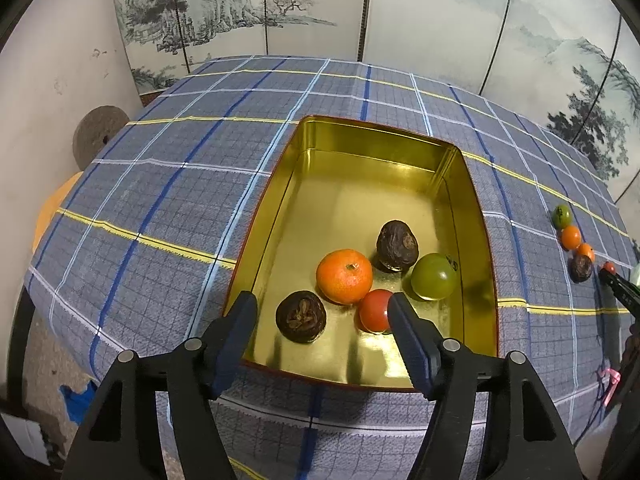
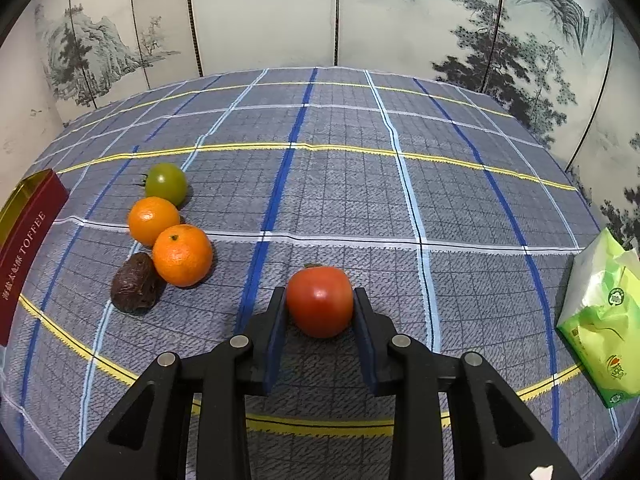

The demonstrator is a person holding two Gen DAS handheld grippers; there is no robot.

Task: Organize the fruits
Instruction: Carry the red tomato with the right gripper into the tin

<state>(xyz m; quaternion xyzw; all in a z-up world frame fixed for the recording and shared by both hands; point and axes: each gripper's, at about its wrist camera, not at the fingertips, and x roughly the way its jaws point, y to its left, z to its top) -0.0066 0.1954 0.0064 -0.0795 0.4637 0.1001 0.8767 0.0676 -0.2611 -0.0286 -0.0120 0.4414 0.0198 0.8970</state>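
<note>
right claw [image 2: 320, 308]: clamped on the red tomato [image 2: 320, 302], pads pressed on its left and right flanks; the tomato is held just above the table [image 2: 360, 184], at 6 o'clock in the right wrist view
left claw [image 1: 322, 312]: spread apart, nothing between the pads, held over the near end of the tin [image 1: 280, 208]
tin: gold inside, red outside, shiny stiff metal with rounded corners; five fruits are clustered at its 6 o'clock end
in the tin: an orange mandarin [image 1: 344, 276], a green tomato [image 1: 434, 276], a second red tomato [image 1: 376, 310], two dark wrinkled fruits [image 1: 301, 316], kind can't be told
still loose on the cloth: green tomato [image 2: 166, 183], two mandarins [image 2: 182, 255] and a dark wrinkled fruit [image 2: 134, 289], lined up at 9 o'clock from the held tomato, most of them touching
handling guess, tomatoes: smooth, taut, glossy skin, probably slippery and easily bruised, so best gripped lightly across the widest part
handling guess, mandarins: dimpled peel, likely grippy and a bit springy, light, easy at the equator
handling guess, dark fruits: shrivelled and matte, probably soft, so squeezed gently
cloth: blue woven plaid, looks rough enough that round fruit isn't rolled far
tissue pack [image 2: 604, 320]: soft green plastic, at 3 o'clock, not involved
</note>
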